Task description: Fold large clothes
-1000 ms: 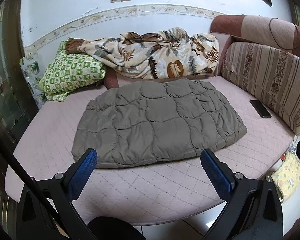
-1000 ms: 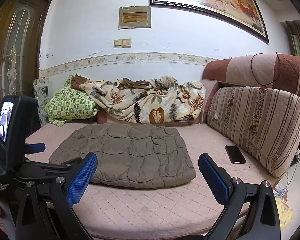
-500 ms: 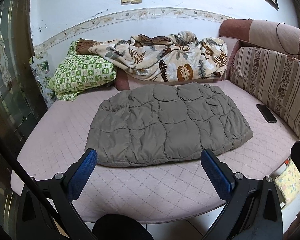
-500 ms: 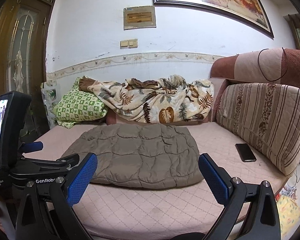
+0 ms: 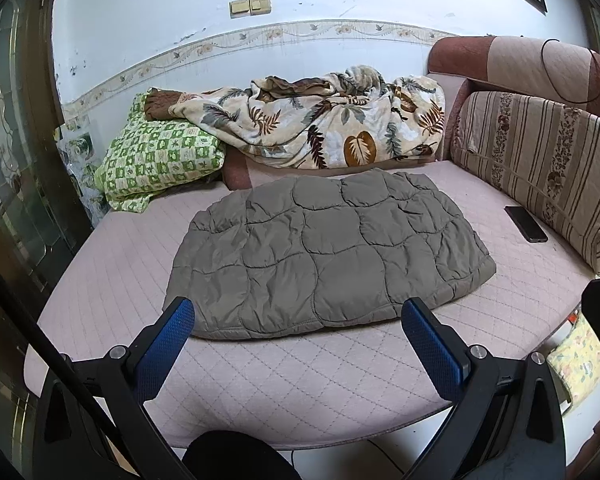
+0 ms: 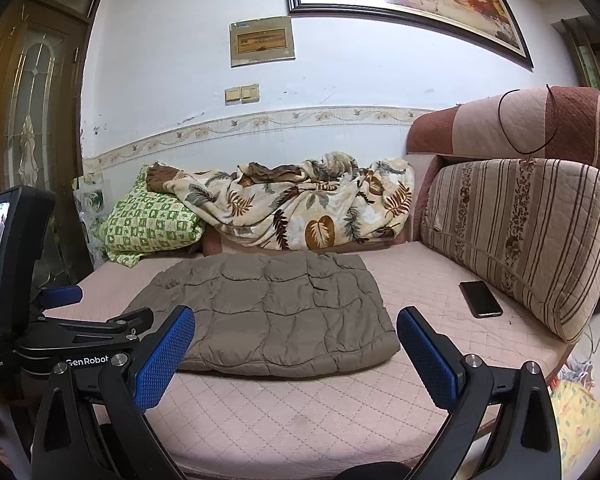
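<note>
A grey-brown quilted jacket point(image 5: 324, 252) lies folded flat in the middle of the pink sofa seat point(image 5: 300, 372); it also shows in the right wrist view point(image 6: 272, 308). My left gripper point(image 5: 298, 312) is open and empty, held back over the sofa's front edge, just short of the jacket's near hem. My right gripper point(image 6: 294, 320) is open and empty, also near the front edge, apart from the jacket. The left gripper's body point(image 6: 80, 332) shows at the left of the right wrist view.
A black phone point(image 5: 526, 224) lies on the seat at right, beside a striped cushion point(image 5: 540, 168). A leaf-print blanket point(image 5: 320, 124) and a green checked pillow point(image 5: 156, 160) sit at the back. A door point(image 6: 32, 128) stands left. A yellow bag point(image 5: 580, 364) is on the floor at right.
Both grippers have pulled back and tilted up from the sofa, so the jacket looks farther away and more wall shows. The jacket has not moved. Both stay open.
</note>
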The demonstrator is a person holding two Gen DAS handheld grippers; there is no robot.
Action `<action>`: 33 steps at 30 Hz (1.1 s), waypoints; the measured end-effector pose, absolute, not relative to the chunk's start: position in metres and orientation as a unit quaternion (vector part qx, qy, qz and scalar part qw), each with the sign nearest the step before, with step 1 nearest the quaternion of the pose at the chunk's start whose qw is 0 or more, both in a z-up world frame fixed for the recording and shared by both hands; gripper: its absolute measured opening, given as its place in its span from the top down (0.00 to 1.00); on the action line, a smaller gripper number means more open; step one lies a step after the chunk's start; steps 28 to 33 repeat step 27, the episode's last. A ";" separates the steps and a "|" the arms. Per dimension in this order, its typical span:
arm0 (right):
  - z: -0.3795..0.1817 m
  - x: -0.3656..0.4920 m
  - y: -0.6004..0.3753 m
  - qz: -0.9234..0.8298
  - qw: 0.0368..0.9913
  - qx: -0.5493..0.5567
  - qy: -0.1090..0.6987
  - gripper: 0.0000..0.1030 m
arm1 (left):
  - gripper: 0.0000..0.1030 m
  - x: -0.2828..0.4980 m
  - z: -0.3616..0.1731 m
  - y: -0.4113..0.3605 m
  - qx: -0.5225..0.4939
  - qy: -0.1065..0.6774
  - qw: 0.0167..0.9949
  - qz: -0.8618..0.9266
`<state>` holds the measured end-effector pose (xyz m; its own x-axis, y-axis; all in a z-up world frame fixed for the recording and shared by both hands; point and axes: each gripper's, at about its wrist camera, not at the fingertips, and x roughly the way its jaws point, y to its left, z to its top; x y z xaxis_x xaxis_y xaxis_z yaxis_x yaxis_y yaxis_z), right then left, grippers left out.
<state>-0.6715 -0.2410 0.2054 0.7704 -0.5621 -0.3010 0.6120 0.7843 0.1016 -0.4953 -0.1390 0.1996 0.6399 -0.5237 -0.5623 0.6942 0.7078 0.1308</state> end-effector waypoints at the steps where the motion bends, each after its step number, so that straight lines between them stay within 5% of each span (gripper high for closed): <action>1: 0.206 -0.672 -0.241 -0.312 0.936 0.098 0.127 0.01 | 0.00 -0.496 0.200 -0.139 0.170 0.249 0.890 -0.342; 33: 0.201 -0.671 -0.241 -0.301 0.940 0.106 0.124 0.01 | 0.00 -0.519 0.197 -0.135 0.214 0.223 0.889 -0.338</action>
